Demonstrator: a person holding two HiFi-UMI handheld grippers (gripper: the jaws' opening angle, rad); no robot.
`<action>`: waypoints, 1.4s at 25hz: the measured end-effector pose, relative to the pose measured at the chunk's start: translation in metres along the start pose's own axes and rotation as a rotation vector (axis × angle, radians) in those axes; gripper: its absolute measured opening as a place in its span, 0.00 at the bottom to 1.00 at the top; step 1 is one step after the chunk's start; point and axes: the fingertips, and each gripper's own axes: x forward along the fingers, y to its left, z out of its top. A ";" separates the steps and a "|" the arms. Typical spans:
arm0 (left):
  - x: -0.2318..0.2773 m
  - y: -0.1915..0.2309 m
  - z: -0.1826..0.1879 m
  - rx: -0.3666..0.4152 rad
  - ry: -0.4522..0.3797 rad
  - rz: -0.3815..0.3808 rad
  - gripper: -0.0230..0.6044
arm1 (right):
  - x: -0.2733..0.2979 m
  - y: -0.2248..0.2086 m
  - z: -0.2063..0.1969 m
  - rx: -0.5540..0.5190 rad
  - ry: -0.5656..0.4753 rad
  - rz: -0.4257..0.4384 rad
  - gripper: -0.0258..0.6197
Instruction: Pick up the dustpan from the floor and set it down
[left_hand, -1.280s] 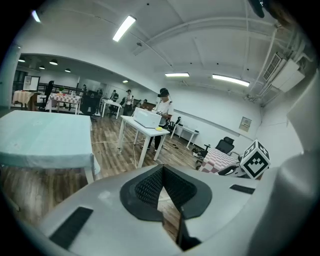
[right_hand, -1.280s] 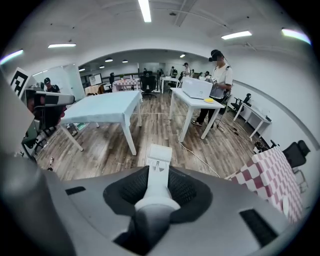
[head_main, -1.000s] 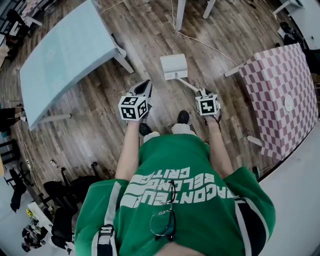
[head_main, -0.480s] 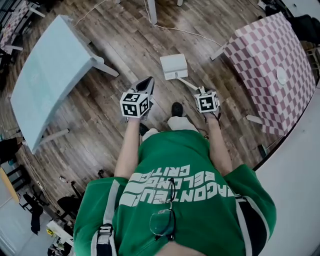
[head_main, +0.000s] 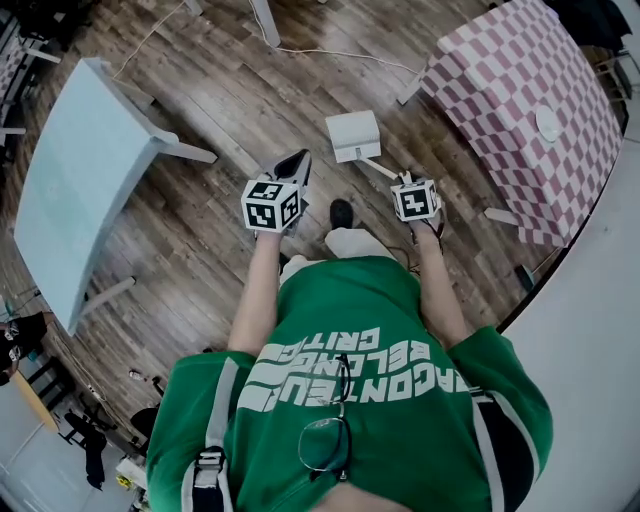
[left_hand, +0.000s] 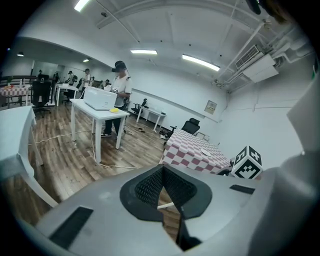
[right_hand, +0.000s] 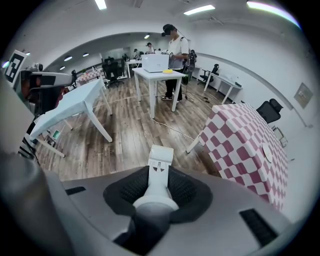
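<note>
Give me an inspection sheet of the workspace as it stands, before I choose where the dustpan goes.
Surface: wood plank floor.
Job's things: white dustpan, held out in front by its handle.
Clutter: white box on the far white table.
Tongs: right tongs shut on the handle; left tongs shut, nothing between them.
Cables: white cable lying on the floor.
Surroundings: pale blue table on the left, pink-checked table on the right, a person standing at the far white table.

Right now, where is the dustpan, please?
In the head view, the dustpan is ahead of the person, its handle in the jaws of the right gripper, left of the checkered table.
</note>
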 end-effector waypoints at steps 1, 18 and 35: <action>0.005 -0.002 0.001 0.000 0.002 -0.004 0.04 | 0.002 -0.006 -0.001 0.002 0.006 -0.003 0.22; 0.043 -0.001 0.002 -0.028 0.039 0.029 0.04 | 0.061 -0.050 0.024 -0.005 0.088 0.041 0.22; 0.058 0.015 0.004 -0.074 0.053 0.085 0.04 | 0.131 -0.056 0.071 -0.092 0.201 0.089 0.22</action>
